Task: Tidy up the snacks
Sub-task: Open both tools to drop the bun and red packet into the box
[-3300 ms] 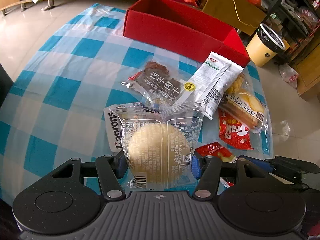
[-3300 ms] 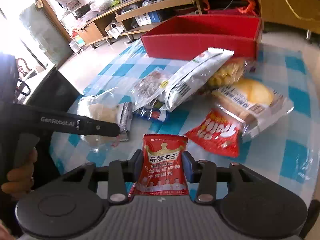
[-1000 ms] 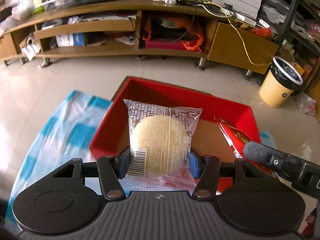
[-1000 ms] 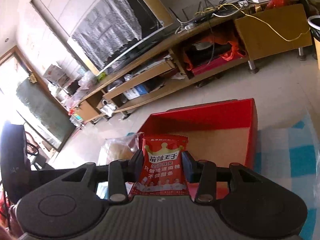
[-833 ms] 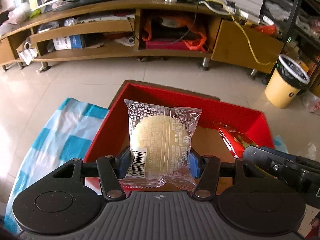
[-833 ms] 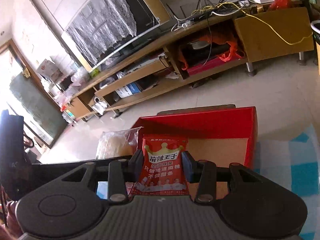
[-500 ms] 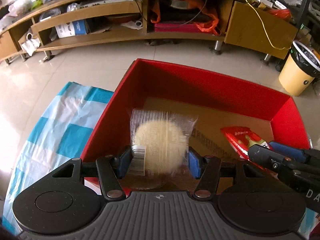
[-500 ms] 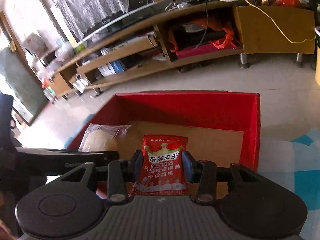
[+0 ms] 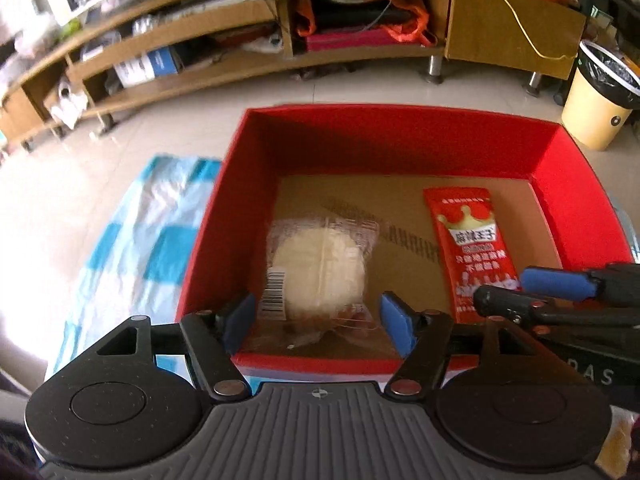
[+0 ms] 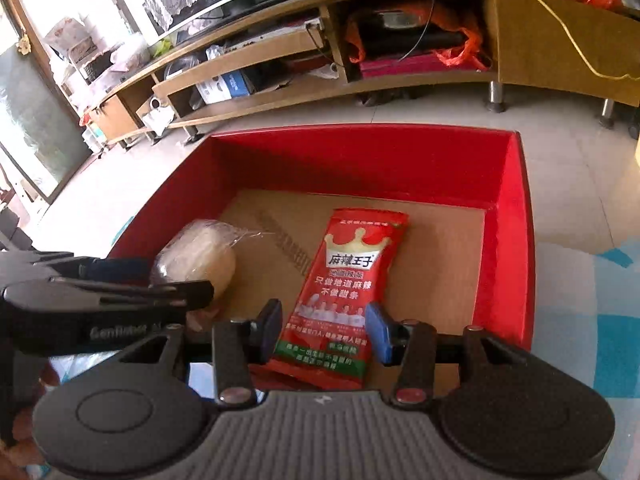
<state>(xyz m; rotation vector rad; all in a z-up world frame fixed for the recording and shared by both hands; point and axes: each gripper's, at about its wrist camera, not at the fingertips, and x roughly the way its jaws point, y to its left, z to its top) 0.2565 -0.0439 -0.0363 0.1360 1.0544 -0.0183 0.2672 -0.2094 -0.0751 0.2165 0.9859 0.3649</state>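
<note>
A red box with a cardboard floor stands on the checked cloth; it also shows in the right wrist view. A pale round bun in clear wrap lies in the box at its left. My left gripper is open above the box's near wall, its pads apart from the bun. A red spicy-snack packet lies flat in the box to the right of the bun. My right gripper is open, its pads either side of the packet's near end, not pinching it.
A blue-and-white checked cloth covers the table under the box. Beyond the table are a tiled floor, a long wooden TV shelf and a yellow bin. Each gripper sits close beside the other over the box's near wall.
Both grippers have opened. The bun and the red packet have dropped out of them and now lie on the box floor. Both grippers have tilted down over the box.
</note>
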